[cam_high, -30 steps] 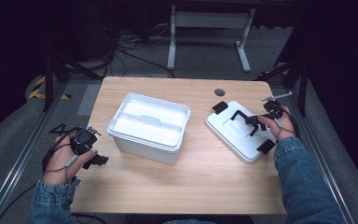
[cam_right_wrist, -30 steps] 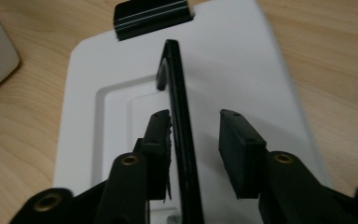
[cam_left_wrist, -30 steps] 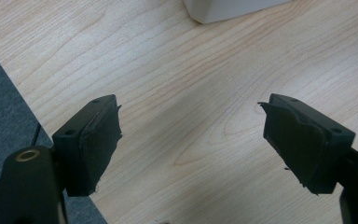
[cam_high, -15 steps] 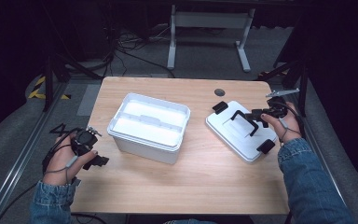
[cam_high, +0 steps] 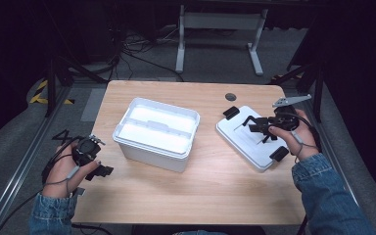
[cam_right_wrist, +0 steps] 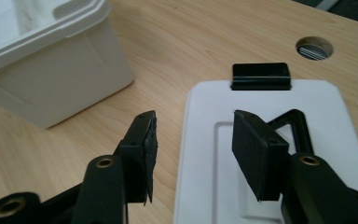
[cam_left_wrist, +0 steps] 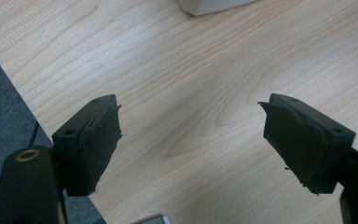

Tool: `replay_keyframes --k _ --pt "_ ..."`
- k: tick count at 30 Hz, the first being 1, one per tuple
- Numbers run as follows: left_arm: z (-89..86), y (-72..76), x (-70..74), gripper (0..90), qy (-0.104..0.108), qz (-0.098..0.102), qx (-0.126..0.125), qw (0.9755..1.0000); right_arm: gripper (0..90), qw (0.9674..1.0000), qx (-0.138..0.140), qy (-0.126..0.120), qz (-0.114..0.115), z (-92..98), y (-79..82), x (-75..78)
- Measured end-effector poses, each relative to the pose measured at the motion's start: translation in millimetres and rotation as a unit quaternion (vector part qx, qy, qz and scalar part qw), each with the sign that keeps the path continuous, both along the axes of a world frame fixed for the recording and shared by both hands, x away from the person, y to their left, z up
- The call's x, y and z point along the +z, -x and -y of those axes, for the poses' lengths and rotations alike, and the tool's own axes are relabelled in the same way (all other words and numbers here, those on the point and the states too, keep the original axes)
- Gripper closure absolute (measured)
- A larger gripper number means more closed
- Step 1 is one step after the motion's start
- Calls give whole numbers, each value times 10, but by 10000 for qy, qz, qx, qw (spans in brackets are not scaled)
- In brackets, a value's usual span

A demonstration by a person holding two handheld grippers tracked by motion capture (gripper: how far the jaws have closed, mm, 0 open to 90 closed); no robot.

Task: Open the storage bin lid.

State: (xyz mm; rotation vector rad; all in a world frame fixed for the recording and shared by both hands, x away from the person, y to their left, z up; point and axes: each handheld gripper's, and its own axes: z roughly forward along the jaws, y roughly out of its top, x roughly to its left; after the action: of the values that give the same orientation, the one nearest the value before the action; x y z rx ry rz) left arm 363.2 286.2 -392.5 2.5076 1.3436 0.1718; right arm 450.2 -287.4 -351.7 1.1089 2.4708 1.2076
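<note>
I'm lifting my right gripper (cam_right_wrist: 193, 154), jaws just opened and empty, clear off the lid (cam_right_wrist: 317, 116); left gripper (cam_left_wrist: 191, 140) is idling open.

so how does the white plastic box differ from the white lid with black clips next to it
The white plastic box is deep and open-topped; the white flat lid is thin and lies flat on the wooden table. The box is plain white, while the lid carries black clips and a black handle. The box stands mid-table; the lid lies under the right gripper. Both are white, rectangular and round-cornered.
</note>
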Motion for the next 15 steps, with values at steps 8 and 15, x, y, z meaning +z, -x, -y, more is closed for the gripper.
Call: replay_keyframes --k 8,15 --pt "14 2 -4 194 29 -35 23 10000 506 9994 357 4 41 -172 262 49" --pt "33 -19 -8 194 8 -22 -42 10000 501 9986 531 52 7 -271 434 20"
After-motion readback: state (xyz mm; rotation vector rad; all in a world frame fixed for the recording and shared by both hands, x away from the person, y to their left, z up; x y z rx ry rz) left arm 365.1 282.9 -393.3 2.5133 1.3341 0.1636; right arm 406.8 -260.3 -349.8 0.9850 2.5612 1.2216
